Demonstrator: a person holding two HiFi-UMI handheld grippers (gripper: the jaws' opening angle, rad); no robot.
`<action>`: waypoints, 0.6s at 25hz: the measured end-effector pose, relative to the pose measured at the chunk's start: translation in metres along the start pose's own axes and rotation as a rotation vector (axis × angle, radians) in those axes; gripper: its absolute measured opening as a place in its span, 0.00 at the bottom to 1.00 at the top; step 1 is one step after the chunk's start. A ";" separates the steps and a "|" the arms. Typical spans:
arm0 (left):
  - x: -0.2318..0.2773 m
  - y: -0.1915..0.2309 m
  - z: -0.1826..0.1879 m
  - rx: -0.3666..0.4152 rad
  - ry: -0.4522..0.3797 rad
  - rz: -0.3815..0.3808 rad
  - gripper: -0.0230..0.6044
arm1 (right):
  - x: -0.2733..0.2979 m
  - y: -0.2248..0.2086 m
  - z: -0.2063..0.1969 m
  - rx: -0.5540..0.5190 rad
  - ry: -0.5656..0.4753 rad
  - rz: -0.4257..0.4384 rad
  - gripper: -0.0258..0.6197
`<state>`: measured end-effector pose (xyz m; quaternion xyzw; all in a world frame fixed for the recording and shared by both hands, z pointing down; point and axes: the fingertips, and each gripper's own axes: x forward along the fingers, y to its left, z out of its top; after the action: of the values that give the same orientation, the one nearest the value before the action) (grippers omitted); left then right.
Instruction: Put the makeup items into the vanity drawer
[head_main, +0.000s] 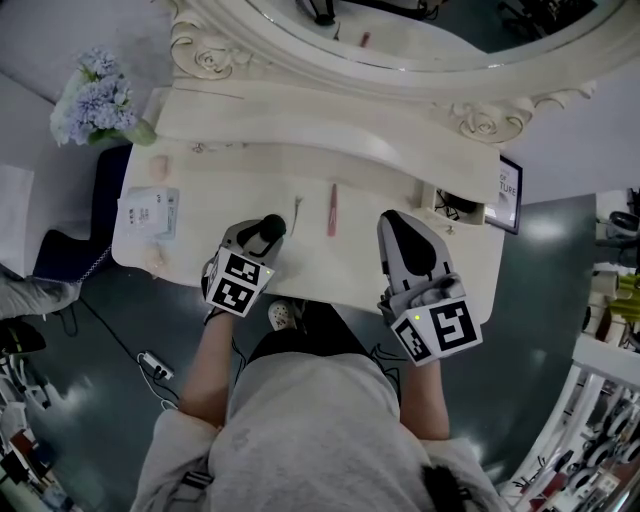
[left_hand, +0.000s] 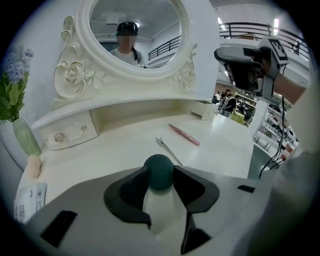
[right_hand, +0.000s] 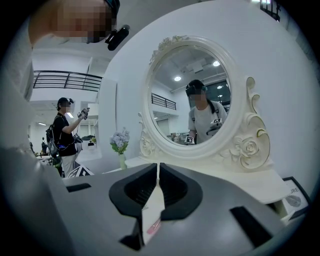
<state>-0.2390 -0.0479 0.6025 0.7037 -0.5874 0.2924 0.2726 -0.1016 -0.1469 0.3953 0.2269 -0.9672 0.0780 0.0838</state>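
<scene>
Dark-green round ball (left_hand: 159, 170) is clamped between the left gripper's (left_hand: 160, 175) fingers, over the cream vanity surface (left_hand: 220, 145) in front of the oval mirror (left_hand: 135, 30). Right gripper's (right_hand: 158, 167) fingers are together, empty, facing that mirror. Slim pink pencil (left_hand: 184, 134) lies nearer the mirror.

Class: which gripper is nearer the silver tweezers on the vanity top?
Left. The left gripper sits just left of the tweezers, jaws on a dark green ball; the right gripper is farther off, beyond the pink stick.
</scene>
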 end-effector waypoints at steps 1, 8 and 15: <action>0.000 0.002 0.000 0.000 0.001 0.009 0.30 | 0.000 -0.001 0.000 0.000 -0.001 0.000 0.08; -0.004 0.013 0.002 -0.055 -0.022 0.055 0.13 | -0.003 -0.003 0.003 -0.006 -0.009 -0.002 0.08; -0.017 0.001 0.025 -0.073 -0.114 0.029 0.12 | -0.006 -0.007 0.009 -0.007 -0.026 -0.004 0.08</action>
<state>-0.2402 -0.0552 0.5734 0.7001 -0.6225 0.2341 0.2600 -0.0946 -0.1522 0.3860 0.2294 -0.9680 0.0715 0.0721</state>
